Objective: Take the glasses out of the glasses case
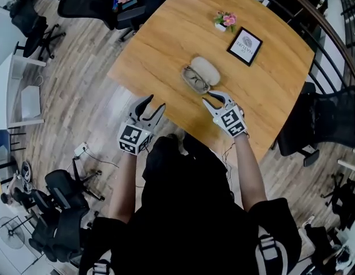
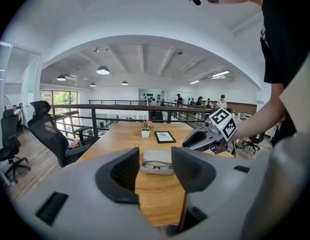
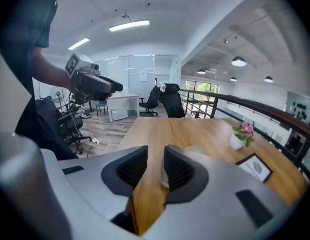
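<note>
An open beige glasses case (image 1: 201, 73) lies in the middle of the wooden table (image 1: 166, 44). Dark-framed glasses (image 1: 195, 79) rest in its near half, with the lid lying back beyond them. Both grippers hover at the table's near edge, apart from the case. My left gripper (image 1: 154, 103) is open and empty; in its own view the case (image 2: 157, 156) and glasses (image 2: 157, 165) show between the jaws, farther off. My right gripper (image 1: 213, 98) sits just in front of the case, its jaws (image 3: 155, 154) a narrow gap apart with nothing between them; the case (image 3: 200, 149) is mostly hidden behind one jaw.
A small pot of pink flowers (image 1: 225, 20) and a framed card (image 1: 244, 46) stand at the table's far side. Black office chairs sit at the right (image 1: 332, 119) and far left (image 1: 108, 2). A railing (image 1: 315, 22) runs behind the table.
</note>
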`<state>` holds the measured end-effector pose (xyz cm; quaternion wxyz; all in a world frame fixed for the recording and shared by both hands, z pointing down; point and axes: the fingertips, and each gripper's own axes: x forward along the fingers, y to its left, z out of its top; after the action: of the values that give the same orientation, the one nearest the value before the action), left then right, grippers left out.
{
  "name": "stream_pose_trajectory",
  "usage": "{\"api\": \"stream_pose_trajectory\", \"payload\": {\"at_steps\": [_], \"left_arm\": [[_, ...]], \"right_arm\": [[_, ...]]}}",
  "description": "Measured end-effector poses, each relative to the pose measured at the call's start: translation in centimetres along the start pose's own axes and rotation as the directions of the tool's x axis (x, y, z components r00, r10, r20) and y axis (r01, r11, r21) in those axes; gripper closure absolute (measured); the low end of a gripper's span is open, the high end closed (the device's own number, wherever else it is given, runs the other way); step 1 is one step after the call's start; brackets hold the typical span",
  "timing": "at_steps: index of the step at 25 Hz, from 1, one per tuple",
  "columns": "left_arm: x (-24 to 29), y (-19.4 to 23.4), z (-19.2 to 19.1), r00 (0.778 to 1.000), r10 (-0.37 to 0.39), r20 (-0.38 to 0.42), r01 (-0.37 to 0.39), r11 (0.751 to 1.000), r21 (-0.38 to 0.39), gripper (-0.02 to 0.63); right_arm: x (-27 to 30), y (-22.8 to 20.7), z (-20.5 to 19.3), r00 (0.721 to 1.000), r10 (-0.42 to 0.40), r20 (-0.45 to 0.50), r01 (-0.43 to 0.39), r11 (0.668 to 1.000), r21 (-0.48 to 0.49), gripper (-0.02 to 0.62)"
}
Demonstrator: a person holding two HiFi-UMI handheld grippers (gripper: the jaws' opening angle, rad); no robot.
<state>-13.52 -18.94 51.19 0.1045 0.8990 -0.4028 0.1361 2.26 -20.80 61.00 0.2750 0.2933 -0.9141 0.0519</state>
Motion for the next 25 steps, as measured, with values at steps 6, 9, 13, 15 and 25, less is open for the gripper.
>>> {"api": "stream_pose_trajectory", "payload": {"at_steps": [6,9,13,15,25], "left_arm": [[1.5,1.3,-0.3,1.000,0.014,-0.005,-0.014,0.999,-0.029,0.402],[2.3,2.2,-0.8,1.000,0.011,-0.013,-0.011,0.999,-0.042,0.402],[3.6,3.2,-1.1,1.000,-0.006,-0.027,0.005,0.999,-0.045,0.402],[4.1,3.8,-1.4,0.999,-0.010,-0.036,0.008,0.999,-0.048,0.402],[6.3,5.2,-3.0,0.996,-0.052,-0.078,0.047,0.997,-0.065,0.402]], "right_arm": [[1.9,-1.6,-0.3,1.000,0.018,-0.017,-0.018,1.000,0.008,0.489],[2.8,-2.1,-0.5,0.999,0.025,-0.028,-0.024,1.000,0.017,0.489],[4.0,-2.8,-0.9,0.999,0.024,-0.047,-0.022,0.999,0.032,0.489],[4.6,-3.0,-1.3,0.998,0.025,-0.061,-0.022,0.999,0.039,0.489],[6.9,-5.4,-3.4,0.991,-0.006,-0.134,0.018,0.996,0.091,0.508]]}}
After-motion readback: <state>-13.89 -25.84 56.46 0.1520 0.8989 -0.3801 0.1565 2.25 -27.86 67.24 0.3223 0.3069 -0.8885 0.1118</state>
